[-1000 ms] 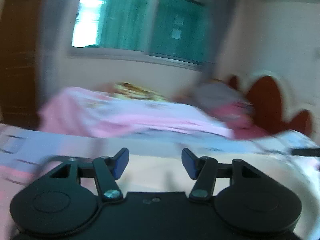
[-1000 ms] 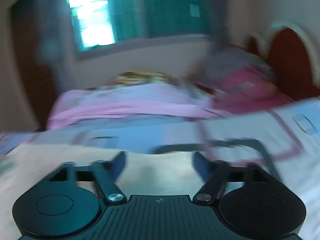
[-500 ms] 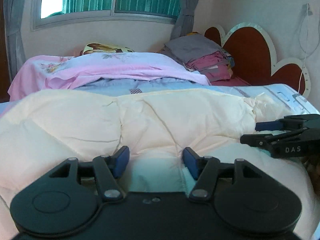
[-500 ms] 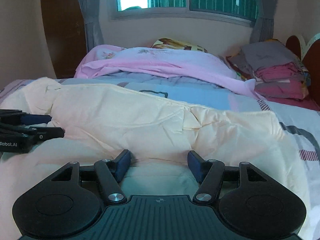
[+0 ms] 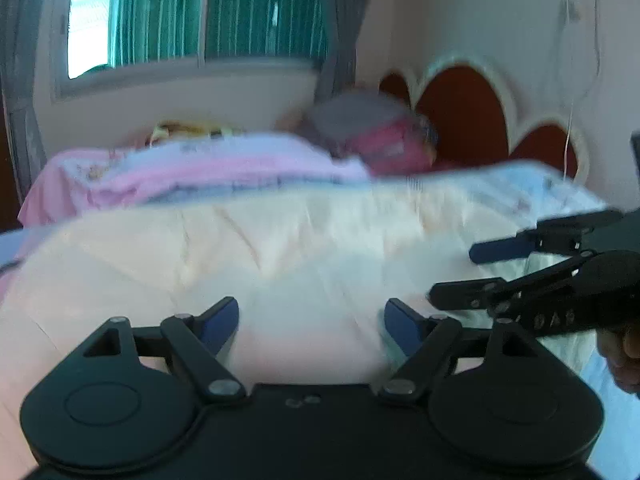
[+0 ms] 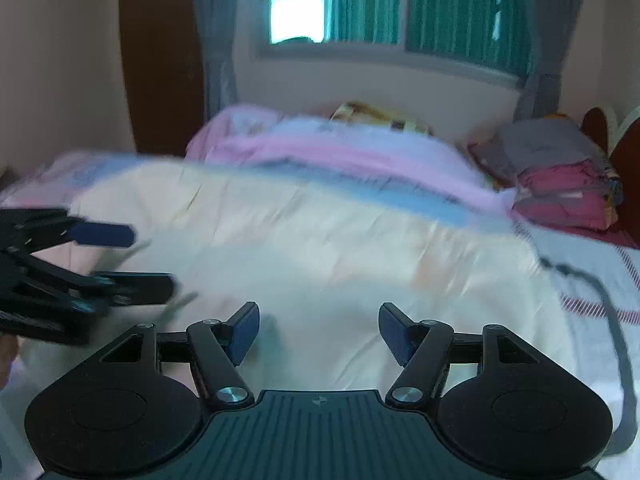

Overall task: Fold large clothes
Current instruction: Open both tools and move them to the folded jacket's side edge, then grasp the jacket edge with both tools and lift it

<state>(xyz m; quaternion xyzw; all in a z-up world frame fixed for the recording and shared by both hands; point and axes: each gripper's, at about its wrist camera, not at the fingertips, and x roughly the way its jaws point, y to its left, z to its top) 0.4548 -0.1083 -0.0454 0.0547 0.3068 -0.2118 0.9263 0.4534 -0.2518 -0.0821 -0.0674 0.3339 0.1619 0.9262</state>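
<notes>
A large cream quilted garment (image 5: 248, 248) lies spread across the bed; it also fills the middle of the right wrist view (image 6: 320, 248). My left gripper (image 5: 312, 322) is open just above the cloth, holding nothing. My right gripper (image 6: 318, 330) is open over the cloth and empty. The right gripper shows at the right edge of the left wrist view (image 5: 520, 272), and the left gripper at the left edge of the right wrist view (image 6: 96, 264). Both views are motion-blurred.
A pink sheet (image 5: 192, 176) lies bunched behind the garment. A stack of folded grey and pink clothes (image 6: 560, 172) sits by the red scalloped headboard (image 5: 472, 120). A window with green curtains (image 6: 400, 4) is behind the bed.
Both grippers have opened wider and pulled back a little from the cloth. The two grippers now sit closer to each other, and the views have become blurred with motion.
</notes>
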